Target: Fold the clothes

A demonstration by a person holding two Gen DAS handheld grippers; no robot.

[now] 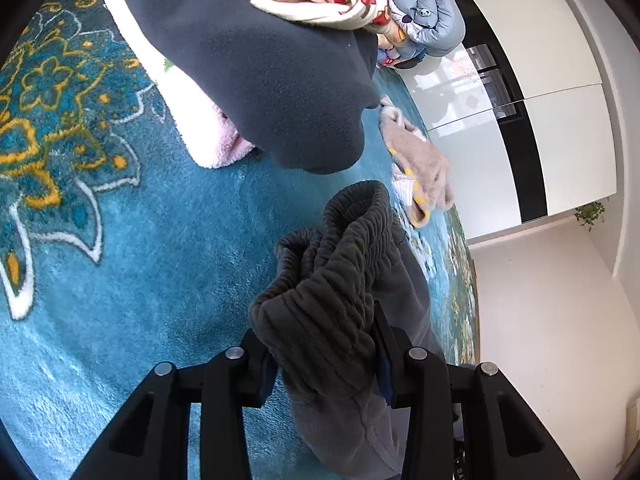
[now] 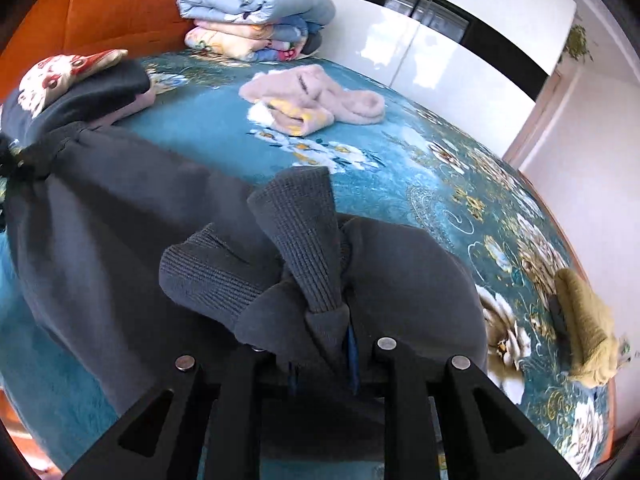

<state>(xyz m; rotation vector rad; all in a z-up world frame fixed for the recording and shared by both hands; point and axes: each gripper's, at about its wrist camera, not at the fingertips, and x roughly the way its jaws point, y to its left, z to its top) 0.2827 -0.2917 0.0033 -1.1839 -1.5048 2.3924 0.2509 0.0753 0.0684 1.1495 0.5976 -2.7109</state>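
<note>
A dark grey garment (image 2: pixel 120 216) with ribbed ends hangs between my two grippers above a teal flowered bedspread (image 2: pixel 400 168). My left gripper (image 1: pixel 320 356) is shut on its gathered ribbed band (image 1: pixel 332 264), which bunches up over the fingers. My right gripper (image 2: pixel 320 344) is shut on the garment's ribbed cuffs (image 2: pixel 304 236), and the cloth spreads left across the bed. The fingertips of both grippers are hidden by cloth.
A navy fleece (image 1: pixel 272 80) lies over a white and pink towel (image 1: pixel 216 140). A pink fuzzy garment (image 2: pixel 316 100) lies mid-bed, also in the left wrist view (image 1: pixel 420 168). Folded quilts (image 2: pixel 256 12) are stacked at the headboard. A yellow-green garment (image 2: pixel 584 328) lies near the right edge.
</note>
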